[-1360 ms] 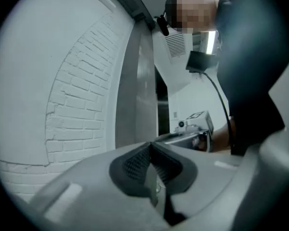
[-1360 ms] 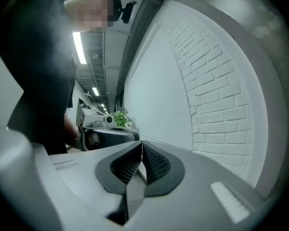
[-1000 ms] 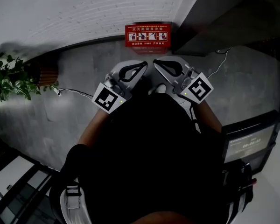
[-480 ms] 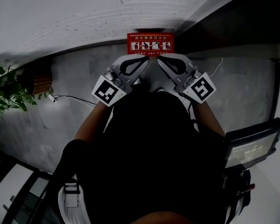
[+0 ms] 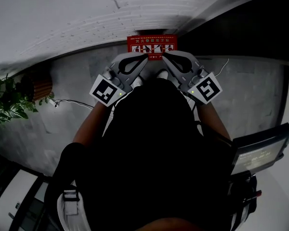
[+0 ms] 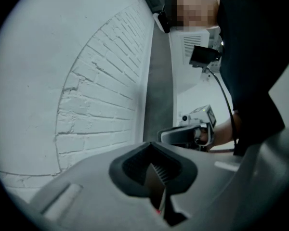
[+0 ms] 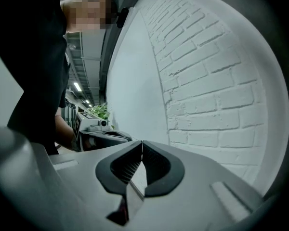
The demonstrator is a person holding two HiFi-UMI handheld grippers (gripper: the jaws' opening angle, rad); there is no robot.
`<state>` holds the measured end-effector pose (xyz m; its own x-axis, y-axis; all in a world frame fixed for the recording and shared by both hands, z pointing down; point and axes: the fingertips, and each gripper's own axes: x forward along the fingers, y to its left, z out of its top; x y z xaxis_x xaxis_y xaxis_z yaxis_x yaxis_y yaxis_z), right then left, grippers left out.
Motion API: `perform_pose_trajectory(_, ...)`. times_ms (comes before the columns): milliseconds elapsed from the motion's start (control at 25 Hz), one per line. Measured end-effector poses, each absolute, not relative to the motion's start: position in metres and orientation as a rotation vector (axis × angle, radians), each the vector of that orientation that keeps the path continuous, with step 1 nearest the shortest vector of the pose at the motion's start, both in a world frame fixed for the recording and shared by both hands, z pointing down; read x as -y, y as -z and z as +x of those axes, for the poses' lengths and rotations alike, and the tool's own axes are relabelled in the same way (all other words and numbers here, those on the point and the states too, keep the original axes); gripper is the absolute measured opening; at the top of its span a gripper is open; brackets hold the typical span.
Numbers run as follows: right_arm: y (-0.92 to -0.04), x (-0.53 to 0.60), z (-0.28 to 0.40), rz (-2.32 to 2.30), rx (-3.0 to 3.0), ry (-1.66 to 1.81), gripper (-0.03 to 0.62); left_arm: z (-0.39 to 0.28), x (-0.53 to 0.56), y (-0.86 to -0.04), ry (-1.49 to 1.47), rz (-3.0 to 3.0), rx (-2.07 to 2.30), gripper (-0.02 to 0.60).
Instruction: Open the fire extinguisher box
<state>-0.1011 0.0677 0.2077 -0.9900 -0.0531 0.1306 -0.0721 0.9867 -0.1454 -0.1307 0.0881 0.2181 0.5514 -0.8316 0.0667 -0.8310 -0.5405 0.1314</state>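
Note:
The red fire extinguisher box (image 5: 151, 45), with white pictures on its top, stands on the grey floor against the white brick wall (image 5: 86, 13). Both grippers are held out side by side in front of the person, tips pointing at the box's near edge. My left gripper (image 5: 145, 57) has its jaws together with nothing between them, and so does my right gripper (image 5: 164, 56). In the left gripper view the shut left gripper (image 6: 151, 145) faces the brick wall, with the right gripper (image 6: 188, 134) beside it. In the right gripper view the shut right gripper (image 7: 142, 143) faces the wall too.
A potted plant (image 5: 7, 107) in a brown pot (image 5: 38, 86) stands at the left, with a thin cable (image 5: 72, 101) on the floor beside it. A dark panel (image 5: 250, 18) rises right of the box. A dark unit with a screen (image 5: 260, 148) stands at the right.
The person has come closer to the box. Both grippers' tips now reach its near edge in the head view, where before there was floor between them. Jaws stayed shut.

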Motion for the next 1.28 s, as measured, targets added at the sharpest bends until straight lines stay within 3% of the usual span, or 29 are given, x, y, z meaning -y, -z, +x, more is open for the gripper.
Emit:
perform_pose_trajectory(680,-0.285,-0.013,-0.082,0.096,2.961,-0.544,0.011,-0.097,-0.054,-0.283,-0.177,2.474,1.427,0.002)
perform_pose_trajectory(920,-0.376,0.008,-0.090,0.177,2.883,-0.714,0.011,-0.103,-0.037,-0.363,-0.103,2.352,1.295,0.002)
perform_pose_trajectory(1280,-0.559,0.027,-0.059,0.556,2.674,-1.068,0.011,-0.076,-0.012,-0.502,-0.228,2.331,1.149,0.002)
